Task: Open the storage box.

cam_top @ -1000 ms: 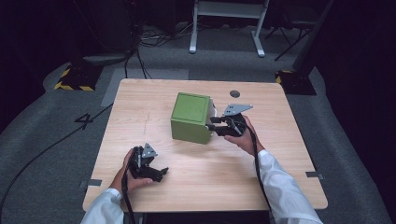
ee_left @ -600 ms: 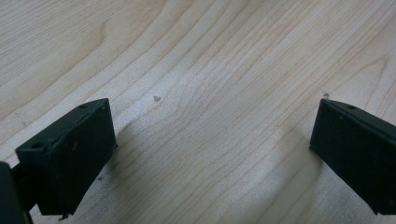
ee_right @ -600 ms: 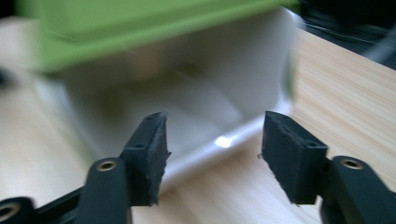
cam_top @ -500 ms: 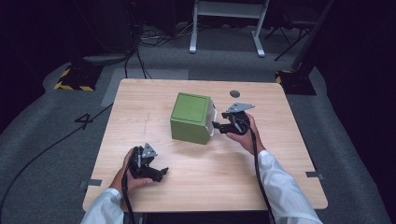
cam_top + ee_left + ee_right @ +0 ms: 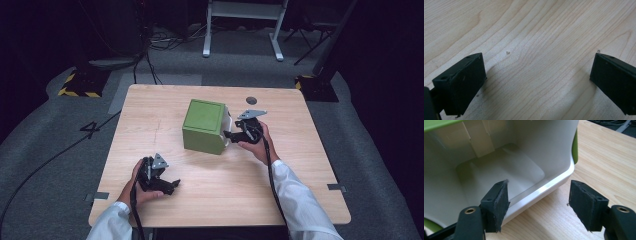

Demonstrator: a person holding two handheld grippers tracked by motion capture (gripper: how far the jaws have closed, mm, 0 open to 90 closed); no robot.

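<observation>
I am holding the right gripper (image 5: 231, 134) wide open, empty, at the green box's (image 5: 204, 125) three o'clock opening; the left gripper (image 5: 169, 186) is resting open, empty, on the counter (image 5: 300, 165).

the green box (image 5: 499, 162) runs off the right gripper view's top and left edges, so its full opening can't be seen. in the high view, both white sleeves (image 5: 300, 200) are cut off by the bottom edge.
</observation>
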